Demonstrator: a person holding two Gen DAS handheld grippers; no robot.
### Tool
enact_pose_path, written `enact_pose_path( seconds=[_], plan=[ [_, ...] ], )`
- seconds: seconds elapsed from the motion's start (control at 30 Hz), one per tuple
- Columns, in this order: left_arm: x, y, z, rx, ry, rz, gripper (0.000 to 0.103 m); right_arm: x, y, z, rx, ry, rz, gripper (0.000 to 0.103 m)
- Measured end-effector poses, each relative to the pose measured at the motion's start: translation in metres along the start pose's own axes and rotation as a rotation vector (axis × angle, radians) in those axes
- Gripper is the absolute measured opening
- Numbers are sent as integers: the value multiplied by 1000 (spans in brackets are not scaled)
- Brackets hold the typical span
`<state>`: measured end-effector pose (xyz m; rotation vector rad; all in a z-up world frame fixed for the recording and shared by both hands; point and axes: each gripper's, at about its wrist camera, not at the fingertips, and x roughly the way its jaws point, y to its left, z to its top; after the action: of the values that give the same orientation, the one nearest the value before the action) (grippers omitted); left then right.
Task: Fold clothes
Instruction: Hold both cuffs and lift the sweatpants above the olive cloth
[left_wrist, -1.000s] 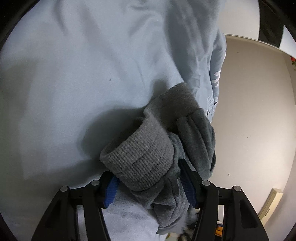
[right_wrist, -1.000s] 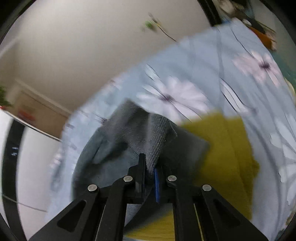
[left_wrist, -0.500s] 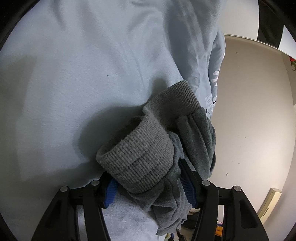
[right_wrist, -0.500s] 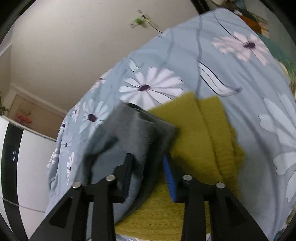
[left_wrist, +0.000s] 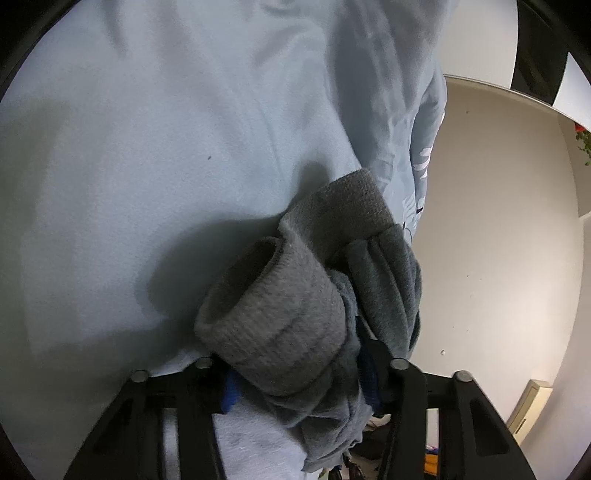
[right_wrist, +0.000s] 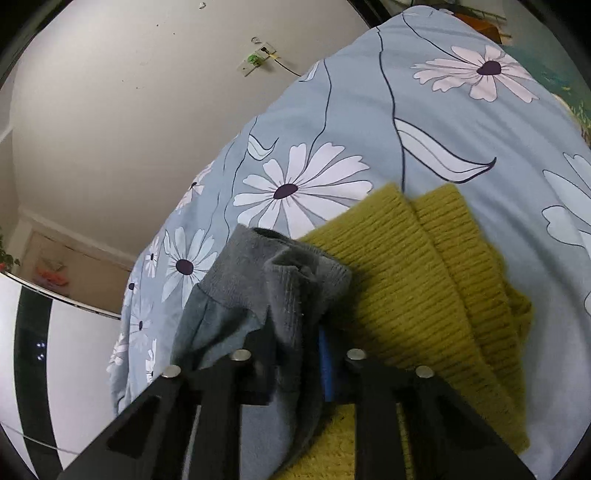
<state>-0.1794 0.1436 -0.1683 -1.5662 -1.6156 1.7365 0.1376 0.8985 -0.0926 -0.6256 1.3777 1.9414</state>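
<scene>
The grey garment (left_wrist: 295, 325) is soft fleece with ribbed cuffs, bunched into rolls; one cuff gapes open as a tube. It lies on the floral bedspread (right_wrist: 369, 122), its cuffed end (right_wrist: 295, 273) just touching the folded mustard-yellow knit sweater (right_wrist: 424, 280) beside it.
</scene>
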Motion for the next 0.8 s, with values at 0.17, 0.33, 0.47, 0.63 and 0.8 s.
enact_pose_path(
  seconds=[0.17,0.33,0.47,0.63,0.8],
  plan=[
    [-14,-32,2,53,-70,0,24,-23,28,3,-47,-34,12,12],
    [-43,-119,-23,212,-107,-120,21,-85,70,16,-88,-86,167,11],
    [-99,-125,-28,359,-171,-69,21,-129,71,12,-172,-112,180,11],
    [-71,-52,-6,251,-87,122,21,-92,14,-16,-122,23,30,11],
    [-80,-40,-15,214,-64,84,21,-72,-31,-32,-21,63,14,11]
  ],
)
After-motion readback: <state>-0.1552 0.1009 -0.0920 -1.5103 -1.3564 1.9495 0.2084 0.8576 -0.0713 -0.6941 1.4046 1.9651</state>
